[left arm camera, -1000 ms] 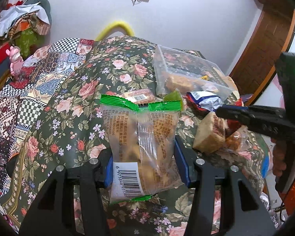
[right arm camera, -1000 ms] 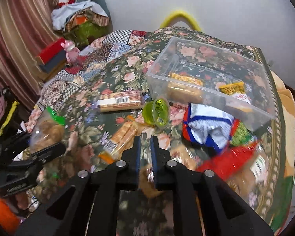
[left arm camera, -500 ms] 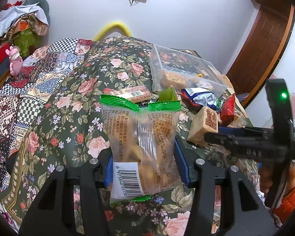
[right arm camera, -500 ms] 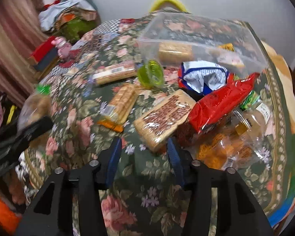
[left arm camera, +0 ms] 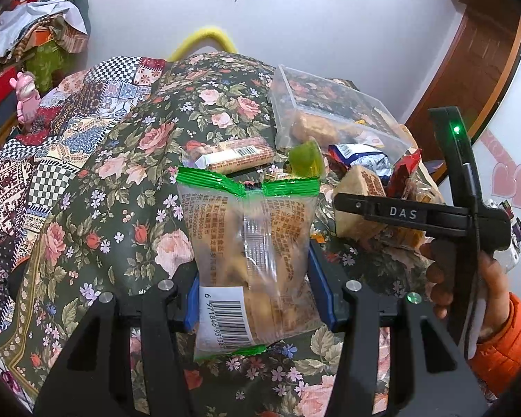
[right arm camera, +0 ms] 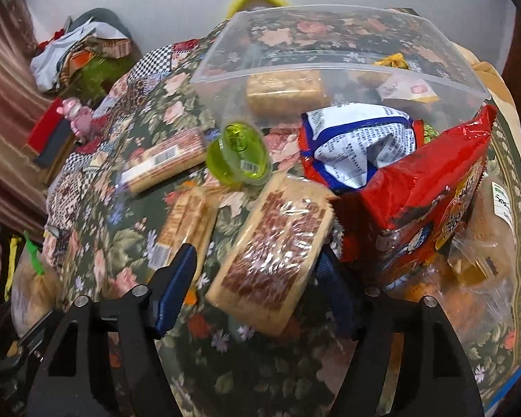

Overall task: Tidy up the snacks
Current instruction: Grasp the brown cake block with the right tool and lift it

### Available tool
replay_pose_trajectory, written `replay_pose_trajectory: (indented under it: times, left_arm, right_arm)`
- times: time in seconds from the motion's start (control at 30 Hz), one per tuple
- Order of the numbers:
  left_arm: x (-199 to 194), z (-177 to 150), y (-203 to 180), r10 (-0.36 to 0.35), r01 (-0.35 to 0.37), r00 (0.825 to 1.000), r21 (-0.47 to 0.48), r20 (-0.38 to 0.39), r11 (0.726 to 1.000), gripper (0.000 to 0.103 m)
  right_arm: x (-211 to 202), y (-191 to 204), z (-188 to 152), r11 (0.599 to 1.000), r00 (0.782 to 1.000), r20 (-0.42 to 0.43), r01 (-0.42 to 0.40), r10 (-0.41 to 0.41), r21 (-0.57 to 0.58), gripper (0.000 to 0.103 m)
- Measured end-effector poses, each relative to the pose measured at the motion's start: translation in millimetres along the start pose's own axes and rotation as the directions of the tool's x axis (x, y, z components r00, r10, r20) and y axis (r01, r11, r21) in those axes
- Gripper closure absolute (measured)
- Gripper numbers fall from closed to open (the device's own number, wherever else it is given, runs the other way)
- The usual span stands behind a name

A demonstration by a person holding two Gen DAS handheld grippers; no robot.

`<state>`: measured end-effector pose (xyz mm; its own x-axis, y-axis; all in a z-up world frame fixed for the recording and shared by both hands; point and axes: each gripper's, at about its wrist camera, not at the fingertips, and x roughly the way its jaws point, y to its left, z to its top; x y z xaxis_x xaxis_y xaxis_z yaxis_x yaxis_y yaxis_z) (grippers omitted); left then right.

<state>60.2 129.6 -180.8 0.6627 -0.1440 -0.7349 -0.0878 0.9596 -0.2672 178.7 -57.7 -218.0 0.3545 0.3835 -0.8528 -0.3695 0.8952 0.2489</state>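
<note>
From the left wrist, the left claw (left arm camera: 255,299) grips a green-topped snack bag (left arm camera: 250,253) above the floral bench (left arm camera: 121,208). From the right wrist, the right claw (right arm camera: 257,278) is opening, jaws either side of a brown biscuit pack (right arm camera: 278,250) lying on the bench before the clear bin (right arm camera: 330,52).

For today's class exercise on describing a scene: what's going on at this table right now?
A person is sorting snacks with two handheld grippers. The left gripper holds a green-topped snack bag above the floral tablecloth. The right gripper has its jaws opening around a flat brown-printed biscuit pack, not gripping it. A clear plastic bin behind already holds some snacks.
</note>
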Motion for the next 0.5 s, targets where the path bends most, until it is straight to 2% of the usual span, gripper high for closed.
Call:
replay_pose_trajectory:
  times: [0.07, 0.13, 0.3, 0.5]
  left_arm:
    - [2, 1, 0, 0.002, -0.002, 1.0, 0.001, -0.002, 1.0, 0.051]
    - [2, 2, 0, 0.003, -0.003, 1.0, 0.003, -0.001, 1.0, 0.051]
    - [3, 10, -8, 0.005, -0.005, 1.0, 0.023, 0.009, 1.0, 0.051]
    - [0, 33, -28, 0.002, -0.005, 0.999, 0.068, 0.047, 0.998, 0.051]
  right_arm:
    - [0, -1, -1, 1.0, 1.0, 0.003, 0.0, 0.0, -0.018, 0.063]
    - [-4, 0, -3, 0.999, 1.0, 0.008, -0.001, 0.001, -0.047, 0.069]
    - [-17, 4, -6, 0.994, 0.999, 0.035, -0.002, 0.006, -0.111, 0.07]
    - [-47, 7, 1, 0.987, 0.993, 0.112, -0.006, 0.024, -0.16, 0.07]
